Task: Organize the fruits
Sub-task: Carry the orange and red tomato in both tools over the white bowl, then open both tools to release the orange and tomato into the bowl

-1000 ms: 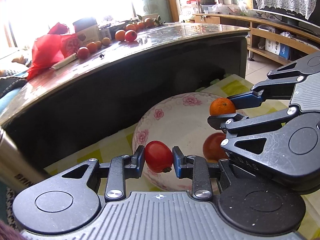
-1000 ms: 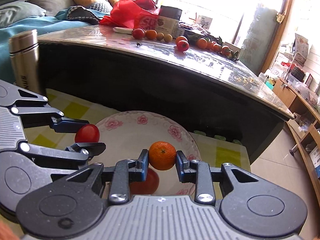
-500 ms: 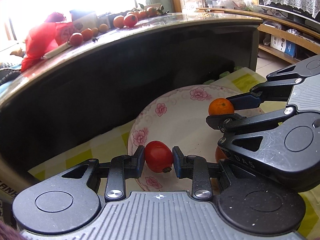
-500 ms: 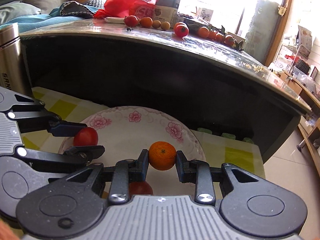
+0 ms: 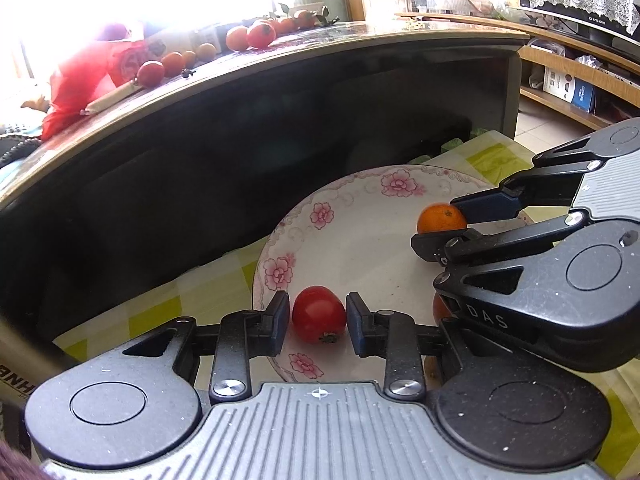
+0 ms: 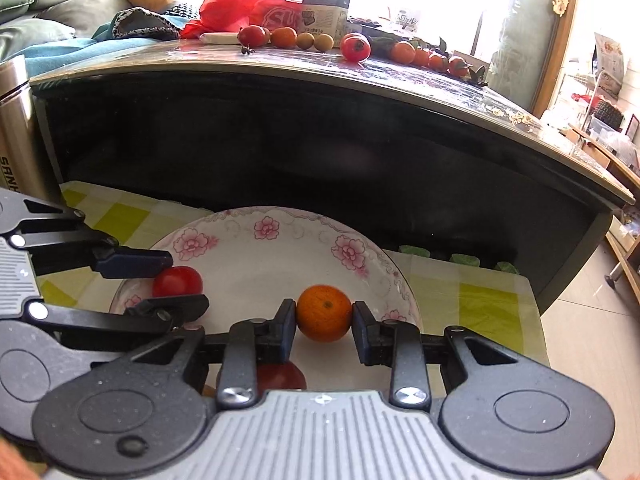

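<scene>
**Two fruits over the flowered plate, one in each tool**

The red tomato (image 5: 319, 314) sits between the pads of the left tool (image 5: 318, 318), low over the near rim of the white plate with pink flowers (image 5: 352, 216). Its dark stem scar faces down and toward the camera, so its axis tilts toward the viewer; the body is slightly longer than it is wide. A thin gap shows between the tomato and each pad, so the left tool looks parted and no longer clamped. Whether the tomato rests on the plate cannot be told.

The mandarin orange (image 6: 324, 313) is clamped between the pads of the right tool (image 6: 324, 320), above the plate's right portion. Its small stem dimple points at the right wrist camera, and it is nearly round with no clear long axis.

A second red fruit (image 6: 280, 376) lies on the plate under the right tool, mostly hidden.

The plate rests on a yellow and white checked cloth (image 6: 480, 300). Behind it rises a dark bench (image 6: 320, 140) with a glossy top carrying a row of tomatoes and oranges (image 6: 304, 38), a red plastic bag (image 6: 248, 4) and a dark jar (image 6: 326, 6). A steel flask (image 6: 14, 128) stands at the left.
</scene>
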A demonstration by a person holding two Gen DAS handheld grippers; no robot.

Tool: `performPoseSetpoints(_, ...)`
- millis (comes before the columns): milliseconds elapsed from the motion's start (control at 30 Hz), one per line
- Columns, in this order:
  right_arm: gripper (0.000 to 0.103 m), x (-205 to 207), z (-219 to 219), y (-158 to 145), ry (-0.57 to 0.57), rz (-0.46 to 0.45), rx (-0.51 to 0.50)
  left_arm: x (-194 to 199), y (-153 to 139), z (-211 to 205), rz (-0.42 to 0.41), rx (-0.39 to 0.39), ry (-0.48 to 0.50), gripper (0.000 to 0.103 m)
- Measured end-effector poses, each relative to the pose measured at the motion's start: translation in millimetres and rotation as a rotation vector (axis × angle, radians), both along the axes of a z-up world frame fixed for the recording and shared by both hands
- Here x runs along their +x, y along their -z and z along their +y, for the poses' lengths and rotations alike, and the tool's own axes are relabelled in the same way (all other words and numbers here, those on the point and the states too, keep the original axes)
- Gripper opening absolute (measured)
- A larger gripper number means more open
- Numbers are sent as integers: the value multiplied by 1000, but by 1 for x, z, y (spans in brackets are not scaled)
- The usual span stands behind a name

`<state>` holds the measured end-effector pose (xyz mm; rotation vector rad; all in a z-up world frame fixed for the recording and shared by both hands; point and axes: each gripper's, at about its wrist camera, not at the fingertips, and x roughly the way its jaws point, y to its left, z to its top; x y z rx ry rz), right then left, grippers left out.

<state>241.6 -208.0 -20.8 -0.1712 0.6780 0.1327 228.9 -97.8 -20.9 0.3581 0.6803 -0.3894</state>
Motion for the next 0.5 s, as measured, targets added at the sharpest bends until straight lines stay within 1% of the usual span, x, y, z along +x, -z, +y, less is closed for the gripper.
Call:
performPoseSetpoints(100, 40, -1, 0, -2, 5, -9, 1, -1, -1, 1, -5, 1, -3, 42)
performPoseSetpoints(200, 45, -3, -2, -6, 13, -19, 17, -2, -4, 2, -9, 0, 0, 51)
performPoseSetpoints(500, 47, -13, 1, -21, 19, -51, 37, -13, -21, 7, -40, -5, 0, 54)
